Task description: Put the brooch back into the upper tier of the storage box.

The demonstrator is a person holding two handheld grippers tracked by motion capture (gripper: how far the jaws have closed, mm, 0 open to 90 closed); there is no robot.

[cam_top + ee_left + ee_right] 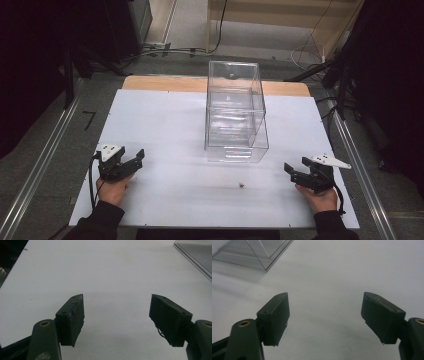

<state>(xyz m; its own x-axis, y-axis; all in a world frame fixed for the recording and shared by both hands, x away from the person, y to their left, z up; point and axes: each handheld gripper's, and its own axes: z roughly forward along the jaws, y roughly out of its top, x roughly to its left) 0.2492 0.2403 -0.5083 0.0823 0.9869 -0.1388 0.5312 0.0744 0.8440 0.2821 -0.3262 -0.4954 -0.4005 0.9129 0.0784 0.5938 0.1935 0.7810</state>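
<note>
Nothing is held yet; this looks like the very start. The left gripper [134,159] rests on the white desk [165,130], near and to the left of the clear box [235,112]. Its jaws are spread wide with nothing between them. The right gripper [295,172] rests near and to the right of the box, jaws spread and empty too. A tiny brown speck [242,185] lies just in front of the box. The box stands in the middle of the desk, farther back. I think the grippers must next move in toward the box.

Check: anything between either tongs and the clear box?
Nothing visible. Bare white table lies between the left tongs and the clear box, and likewise for the right tongs. A tiny speck sits off both paths.
</note>
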